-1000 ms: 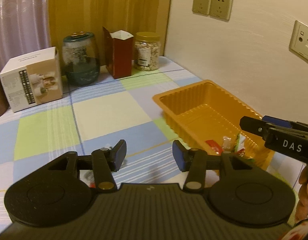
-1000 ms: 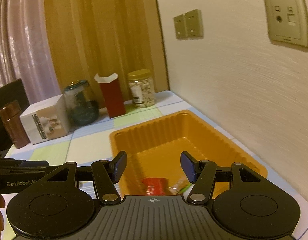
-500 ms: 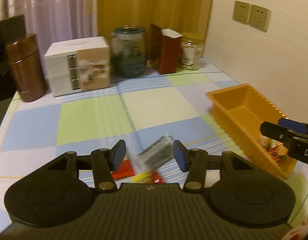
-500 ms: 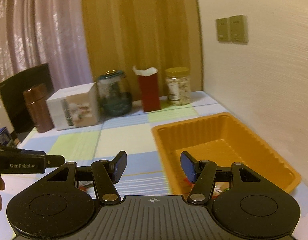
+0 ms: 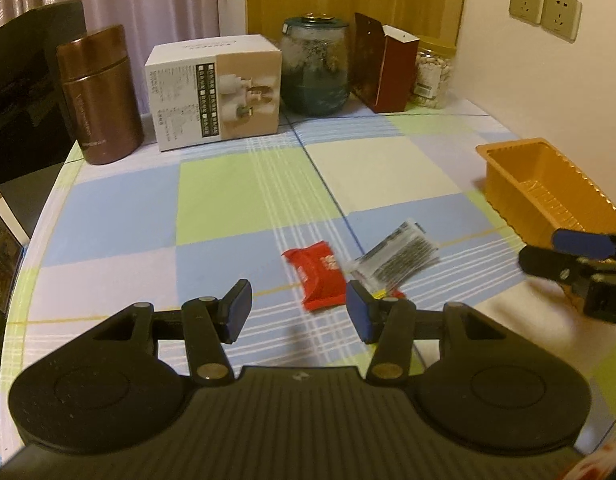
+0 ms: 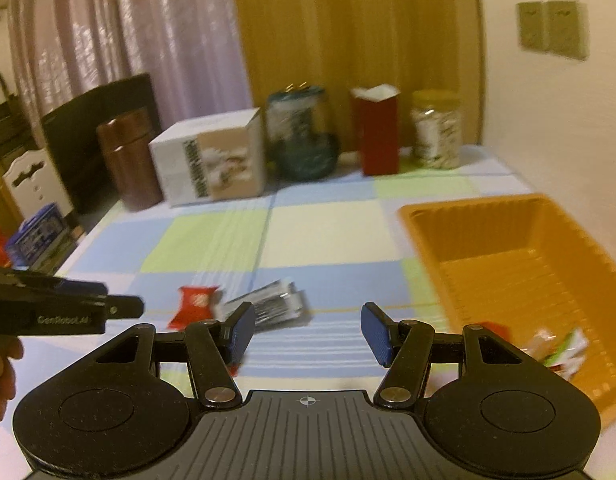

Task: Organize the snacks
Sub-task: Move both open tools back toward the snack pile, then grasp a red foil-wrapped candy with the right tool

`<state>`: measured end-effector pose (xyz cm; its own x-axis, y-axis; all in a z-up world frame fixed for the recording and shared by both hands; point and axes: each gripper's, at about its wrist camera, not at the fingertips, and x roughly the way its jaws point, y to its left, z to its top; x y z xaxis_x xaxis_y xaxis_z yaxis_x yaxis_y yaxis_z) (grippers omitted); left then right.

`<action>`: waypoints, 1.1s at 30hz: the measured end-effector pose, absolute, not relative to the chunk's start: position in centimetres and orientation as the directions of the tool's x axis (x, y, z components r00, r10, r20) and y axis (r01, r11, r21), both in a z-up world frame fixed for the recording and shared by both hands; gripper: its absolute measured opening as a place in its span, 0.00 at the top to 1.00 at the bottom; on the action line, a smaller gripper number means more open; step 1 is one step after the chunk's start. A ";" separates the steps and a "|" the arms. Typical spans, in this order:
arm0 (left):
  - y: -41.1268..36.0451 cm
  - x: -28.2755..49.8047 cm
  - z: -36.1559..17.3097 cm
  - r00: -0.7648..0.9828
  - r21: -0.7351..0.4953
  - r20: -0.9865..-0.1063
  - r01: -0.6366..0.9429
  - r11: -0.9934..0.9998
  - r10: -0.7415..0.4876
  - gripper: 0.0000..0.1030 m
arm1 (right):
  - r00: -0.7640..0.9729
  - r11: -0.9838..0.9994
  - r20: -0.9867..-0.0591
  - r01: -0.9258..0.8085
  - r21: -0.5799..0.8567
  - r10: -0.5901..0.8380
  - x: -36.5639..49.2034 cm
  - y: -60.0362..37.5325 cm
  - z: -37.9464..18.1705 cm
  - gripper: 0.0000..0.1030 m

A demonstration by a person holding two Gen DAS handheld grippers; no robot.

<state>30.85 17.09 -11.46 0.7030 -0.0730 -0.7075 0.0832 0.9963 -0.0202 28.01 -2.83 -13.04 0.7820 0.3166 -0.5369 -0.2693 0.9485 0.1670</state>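
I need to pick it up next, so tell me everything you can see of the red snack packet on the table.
The red snack packet is a small pillow-shaped wrapper, glossy like foil or plastic, with crimped ends and white print too blurred to read. It lies flat and sealed on the checked tablecloth, outside the orange tray, close beside a silver packet. Nothing grips it.

The left hand-held gripper hangs empty, jaws apart, above the table. Just beyond lie a red snack packet and a silver packet, touching; an orange tray sits right.
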 end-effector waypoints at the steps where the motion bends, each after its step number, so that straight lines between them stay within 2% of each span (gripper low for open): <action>1: 17.2 30.8 -11.6 0.701 -0.015 -0.710 0.085 0.996 -0.070 0.53 | 0.771 0.945 -0.547 -0.282 0.168 0.327 28.2 -2.4 -13.3 0.42; 17: 18.1 32.1 -13.4 0.665 -0.013 -0.743 0.089 0.996 -0.069 0.53 | 0.645 0.892 -0.637 -0.423 0.163 0.422 31.9 2.4 -17.0 0.44; 19: 18.2 32.2 -13.5 0.663 -0.013 -0.745 0.087 0.996 -0.068 0.53 | 0.632 0.887 -0.646 -0.433 0.163 0.427 32.4 2.8 -17.4 0.53; 26: 18.3 32.8 -14.0 0.656 -0.022 -0.751 0.086 0.996 -0.073 0.53 | 0.594 0.874 -0.665 -0.442 0.200 0.452 33.6 3.5 -18.5 0.59; 29: 18.2 33.0 -14.2 0.653 -0.025 -0.754 0.086 0.996 -0.075 0.53 | 0.574 0.873 -0.680 -0.436 0.217 0.456 34.0 3.7 -19.0 0.65; 32: 18.2 33.1 -14.2 0.655 -0.031 -0.752 0.084 0.996 -0.079 0.53 | 0.565 0.876 -0.687 -0.422 0.236 0.457 34.4 3.4 -19.3 0.73; 33: 18.2 33.2 -14.2 0.655 -0.034 -0.751 0.085 0.996 -0.081 0.53 | 0.561 0.875 -0.687 -0.417 0.248 0.462 34.5 3.2 -19.3 0.80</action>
<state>33.15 18.18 -14.19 0.6550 -0.0809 -0.7513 0.0845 0.9959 -0.0335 34.47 3.22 -19.32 0.5609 0.4619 -0.6871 -0.4169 0.8746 0.2476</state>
